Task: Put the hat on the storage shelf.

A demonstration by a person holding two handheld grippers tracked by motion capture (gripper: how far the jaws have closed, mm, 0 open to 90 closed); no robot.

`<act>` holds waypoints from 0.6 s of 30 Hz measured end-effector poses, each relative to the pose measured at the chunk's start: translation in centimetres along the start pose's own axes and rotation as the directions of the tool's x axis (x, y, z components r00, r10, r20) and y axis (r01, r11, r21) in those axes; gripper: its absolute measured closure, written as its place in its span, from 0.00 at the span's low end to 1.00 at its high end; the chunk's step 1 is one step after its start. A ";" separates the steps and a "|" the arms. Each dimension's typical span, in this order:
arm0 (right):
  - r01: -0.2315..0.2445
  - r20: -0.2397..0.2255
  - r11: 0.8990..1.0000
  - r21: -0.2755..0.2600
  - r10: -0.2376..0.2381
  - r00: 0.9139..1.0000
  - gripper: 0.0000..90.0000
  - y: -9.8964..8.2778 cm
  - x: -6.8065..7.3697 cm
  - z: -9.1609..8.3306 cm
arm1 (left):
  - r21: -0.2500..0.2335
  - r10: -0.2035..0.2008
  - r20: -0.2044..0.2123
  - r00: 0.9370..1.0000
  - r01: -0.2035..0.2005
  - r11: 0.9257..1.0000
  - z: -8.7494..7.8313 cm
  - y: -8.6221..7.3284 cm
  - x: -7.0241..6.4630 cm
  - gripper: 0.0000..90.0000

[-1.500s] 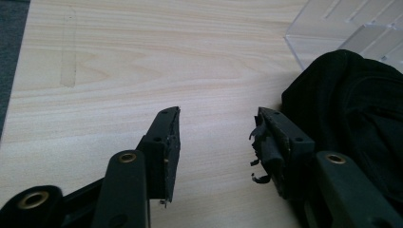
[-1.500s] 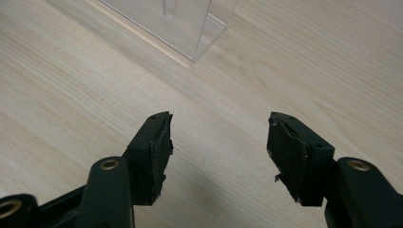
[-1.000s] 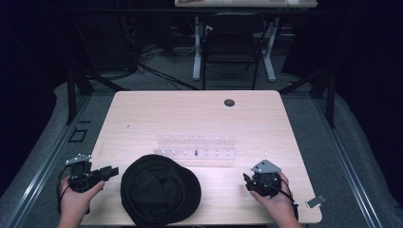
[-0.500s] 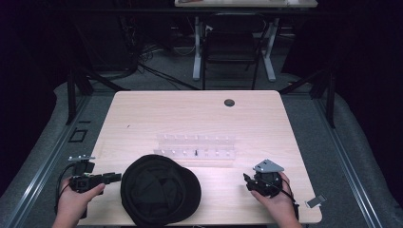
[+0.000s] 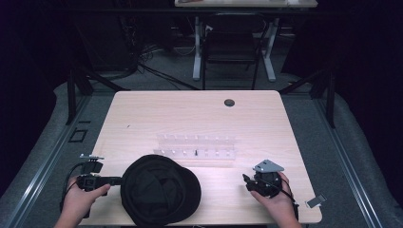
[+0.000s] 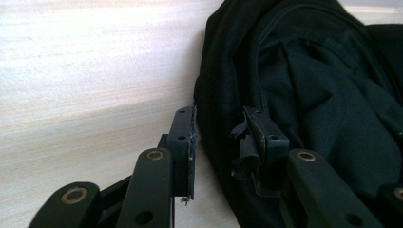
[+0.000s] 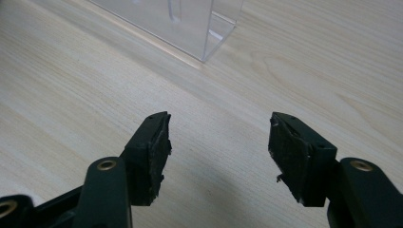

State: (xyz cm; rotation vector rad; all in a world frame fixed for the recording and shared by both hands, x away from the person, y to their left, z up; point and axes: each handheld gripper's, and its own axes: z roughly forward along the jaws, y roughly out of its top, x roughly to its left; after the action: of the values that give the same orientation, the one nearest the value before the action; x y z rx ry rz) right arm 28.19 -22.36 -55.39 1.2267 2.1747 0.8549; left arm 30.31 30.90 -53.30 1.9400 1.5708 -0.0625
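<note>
Two grippers are working at the near edge of the table [image 5: 142, 114]. The left gripper [image 6: 216, 142] is pointing level at the black cap [image 5: 159, 190], which is lying at the near middle of the table, in front of the clear plastic rack [image 5: 195, 147]. Since the earlier high-view frames, this gripper is sitting closer to the cap's left rim. Its jaws have just been closing, and a fold of the cap's edge is now standing between them. One pad is lying against the fabric; the gap is not yet taken up, so no grip is confirmed. The right gripper [image 7: 218, 152] is resting over bare wood, jaws spread and released, with nothing between them and the rack's corner just ahead. Judgement: the pinch on the cap's rim is under way; further closing appears necessary before lifting.
</note>
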 end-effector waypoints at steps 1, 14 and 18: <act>-0.001 0.002 1.000 -0.001 0.001 1.000 0.43 0.0 0.0 0.0 | 0.011 0.005 0.002 1.000 -0.005 1.000 0.1 0.0 0.0 0.74; -0.007 -0.012 1.000 0.001 0.007 1.000 0.43 0.0 0.0 0.1 | 0.127 0.008 -0.024 1.000 -0.005 0.992 0.9 1.0 -0.2 0.78; -0.006 -0.014 1.000 0.006 0.006 1.000 0.43 0.0 0.0 0.1 | 0.154 0.008 -0.027 1.000 -0.004 0.988 1.0 1.3 -0.3 0.78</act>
State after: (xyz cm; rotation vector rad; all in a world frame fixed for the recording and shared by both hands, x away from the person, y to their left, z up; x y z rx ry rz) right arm 28.24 -22.32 -55.49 1.2342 2.1877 0.8621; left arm 31.74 30.03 -53.42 2.0718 1.6194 -0.1594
